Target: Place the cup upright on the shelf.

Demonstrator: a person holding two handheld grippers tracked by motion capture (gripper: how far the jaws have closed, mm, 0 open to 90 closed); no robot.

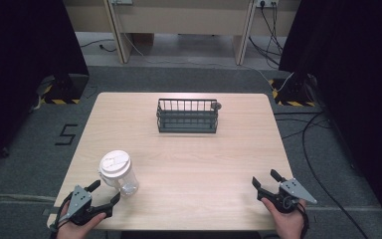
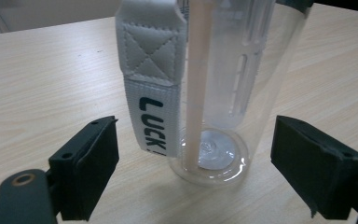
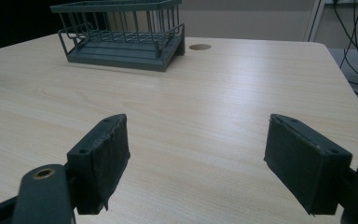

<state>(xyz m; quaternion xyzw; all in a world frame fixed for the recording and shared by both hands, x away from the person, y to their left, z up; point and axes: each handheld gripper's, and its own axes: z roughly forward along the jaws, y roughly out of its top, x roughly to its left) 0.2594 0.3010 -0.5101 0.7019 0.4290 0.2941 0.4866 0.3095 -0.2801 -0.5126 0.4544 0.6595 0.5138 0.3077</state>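
A clear plastic bottle [image 1: 121,175] with a white lid stands upright near the table's front left corner. In the left gripper view the bottle [image 2: 223,93] shows a straw inside and a white strap [image 2: 154,79] lettered "LUCK". My left gripper [image 1: 105,193] is open, its jaws on either side of the bottle's base [image 2: 213,158] without touching it. My right gripper [image 1: 265,179] is open over bare wood at the front right, nothing between its jaws. A dark wire basket [image 1: 187,115] sits at the far middle of the table, seen ahead as the basket [image 3: 121,35] in the right gripper view.
The light wooden table [image 1: 189,164] has a round cable hole [image 3: 200,47] beside the basket. Grey carpet, cables and black stands surround the table. A wide stretch of wood lies between the basket and both grippers.
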